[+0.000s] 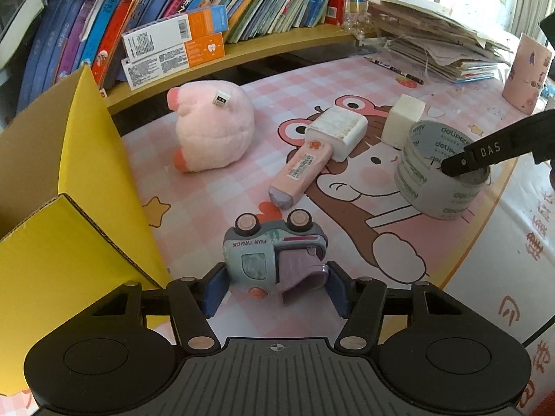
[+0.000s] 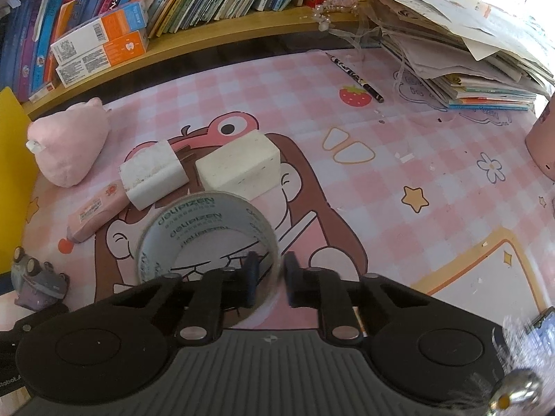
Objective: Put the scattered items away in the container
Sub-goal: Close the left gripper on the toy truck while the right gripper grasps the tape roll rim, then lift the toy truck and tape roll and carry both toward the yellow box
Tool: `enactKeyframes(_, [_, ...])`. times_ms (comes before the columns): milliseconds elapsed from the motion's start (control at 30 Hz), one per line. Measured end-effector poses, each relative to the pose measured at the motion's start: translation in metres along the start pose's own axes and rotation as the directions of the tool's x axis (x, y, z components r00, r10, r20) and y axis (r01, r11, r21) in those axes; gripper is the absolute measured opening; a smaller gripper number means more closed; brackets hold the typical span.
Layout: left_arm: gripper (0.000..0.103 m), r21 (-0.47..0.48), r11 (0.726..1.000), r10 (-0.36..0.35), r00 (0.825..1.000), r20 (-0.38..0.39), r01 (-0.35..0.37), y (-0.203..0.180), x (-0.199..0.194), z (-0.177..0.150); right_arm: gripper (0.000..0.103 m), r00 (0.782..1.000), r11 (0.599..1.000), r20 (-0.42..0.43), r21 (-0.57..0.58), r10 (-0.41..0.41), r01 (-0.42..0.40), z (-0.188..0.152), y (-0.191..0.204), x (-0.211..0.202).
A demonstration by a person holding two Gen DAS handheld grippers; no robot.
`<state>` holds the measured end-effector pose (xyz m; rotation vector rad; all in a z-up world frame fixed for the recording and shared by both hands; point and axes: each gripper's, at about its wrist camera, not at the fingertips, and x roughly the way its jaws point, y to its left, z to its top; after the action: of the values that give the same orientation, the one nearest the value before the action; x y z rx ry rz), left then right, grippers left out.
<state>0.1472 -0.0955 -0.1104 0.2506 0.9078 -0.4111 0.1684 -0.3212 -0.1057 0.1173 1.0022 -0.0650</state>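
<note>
Pink checked table mat (image 2: 433,138), plush pig (image 1: 211,128), toy truck (image 1: 270,253), tape roll (image 1: 440,170), pencil (image 2: 357,78)

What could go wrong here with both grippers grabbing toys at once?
The left gripper straddles the toy truck, which lies on its side; its rounded body might twist or slip as the fingers close. The right gripper has one finger inside the tape roll; pinching only that thin wall, the roll may tilt and knock the white block just behind it.
</note>
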Motion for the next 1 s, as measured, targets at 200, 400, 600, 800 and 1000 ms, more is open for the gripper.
enactKeyframes(200, [0.059, 0.01, 1.0, -0.023, 1.0, 0.015, 0.022, -0.001, -0.006, 0.0, 0.009, 1.0, 1.0, 0.006, -0.012, 0.009, -0.009, -0.003, 0.002, -0.006])
enactKeyframes(400, [0.059, 0.012, 0.999, -0.032, 0.999, 0.035, 0.031, -0.003, -0.017, 0.001, 0.009, 0.999, 0.999, 0.02, -0.008, 0.042, -0.042, -0.008, 0.004, -0.018])
enactKeyframes(600, [0.059, 0.018, 0.999, -0.03, 0.997, 0.067, 0.029, -0.006, -0.036, 0.0, 0.009, 0.997, 0.998, 0.04, -0.006, 0.062, -0.062, -0.013, 0.007, -0.034])
enactKeyframes(800, [0.059, 0.027, 0.999, -0.024, 0.995, 0.096, 0.022, -0.01, -0.055, -0.003, 0.009, 0.996, 0.997, 0.06, -0.017, 0.071, -0.07, -0.021, 0.008, -0.052])
enactKeyframes(1000, [0.059, 0.035, 0.999, -0.014, 0.992, 0.126, 0.01, -0.015, -0.079, -0.009, 0.009, 0.994, 0.996, 0.07, -0.036, 0.089, -0.087, -0.033, 0.012, -0.069])
